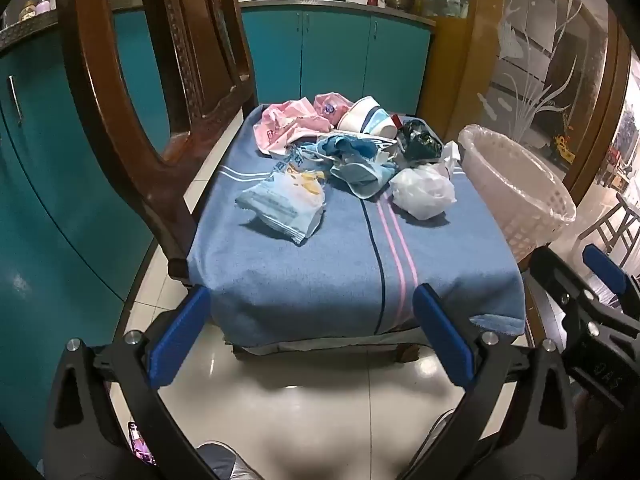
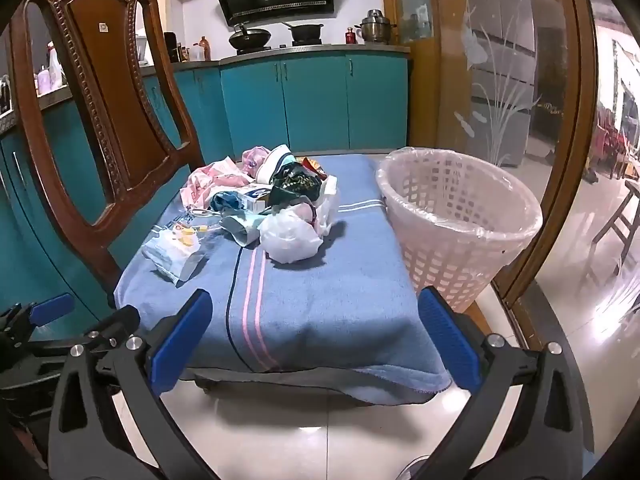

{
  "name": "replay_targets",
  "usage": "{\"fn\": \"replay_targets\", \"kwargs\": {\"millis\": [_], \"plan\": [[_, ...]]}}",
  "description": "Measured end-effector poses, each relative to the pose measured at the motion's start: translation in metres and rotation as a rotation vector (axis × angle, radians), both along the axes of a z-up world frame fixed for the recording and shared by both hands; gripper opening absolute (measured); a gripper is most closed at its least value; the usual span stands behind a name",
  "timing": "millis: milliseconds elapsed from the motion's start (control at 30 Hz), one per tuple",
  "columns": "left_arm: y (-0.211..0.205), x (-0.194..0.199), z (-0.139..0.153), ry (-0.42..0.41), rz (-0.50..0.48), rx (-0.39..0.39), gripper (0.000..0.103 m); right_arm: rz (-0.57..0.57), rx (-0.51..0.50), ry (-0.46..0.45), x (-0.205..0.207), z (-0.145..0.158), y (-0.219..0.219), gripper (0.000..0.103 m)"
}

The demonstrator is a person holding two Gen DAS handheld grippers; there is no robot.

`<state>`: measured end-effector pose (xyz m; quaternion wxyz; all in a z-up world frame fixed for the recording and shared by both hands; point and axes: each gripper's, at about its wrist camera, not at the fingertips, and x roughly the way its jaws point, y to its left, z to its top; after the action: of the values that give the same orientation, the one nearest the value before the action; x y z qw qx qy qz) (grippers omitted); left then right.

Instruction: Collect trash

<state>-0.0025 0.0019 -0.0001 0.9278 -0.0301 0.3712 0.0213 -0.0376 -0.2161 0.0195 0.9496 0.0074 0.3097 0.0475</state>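
White lattice bin [image 2: 460,220], clear liner, right of trash pile [image 2: 276,200]; both fingers released.

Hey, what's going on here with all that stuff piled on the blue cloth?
A person is about to clear trash with a handheld gripper in each hand. The left gripper and right gripper are both open and empty, held short of the near edge of a low table under a blue towel. Wrappers, a crumpled white plastic bag and a paper cup sit heaped at the far end. The lined white basket to the right looks empty, so nothing has been collected yet.
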Motion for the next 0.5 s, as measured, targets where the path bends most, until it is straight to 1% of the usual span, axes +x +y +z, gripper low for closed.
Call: {"fn": "replay_targets", "kwargs": {"millis": [33,133,200,233,500], "plan": [[-0.0070,-0.0006,-0.0003,0.003,-0.002,0.019,0.101,0.000,0.001,-0.004,-0.0001,0.0002,0.0001,0.100],[-0.0043,-0.0056,-0.0001,-0.010,-0.002,0.010,0.101,-0.003,0.010,-0.010,-0.0005,0.0006,-0.0006,0.100],[-0.0060,-0.0026,-0.0020,-0.007,0.000,0.011,0.100,-0.007,0.018,-0.012,-0.0010,0.0008,-0.0010,0.100],[-0.0016,0.0013,-0.0035,-0.002,-0.008,0.000,0.100,-0.007,0.020,-0.012,-0.0011,0.0009,-0.0008,0.100],[0.0011,0.0030,-0.0039,0.010,-0.012,-0.013,0.100,-0.007,0.019,-0.012,-0.0050,0.0043,-0.0078,0.100]]}}
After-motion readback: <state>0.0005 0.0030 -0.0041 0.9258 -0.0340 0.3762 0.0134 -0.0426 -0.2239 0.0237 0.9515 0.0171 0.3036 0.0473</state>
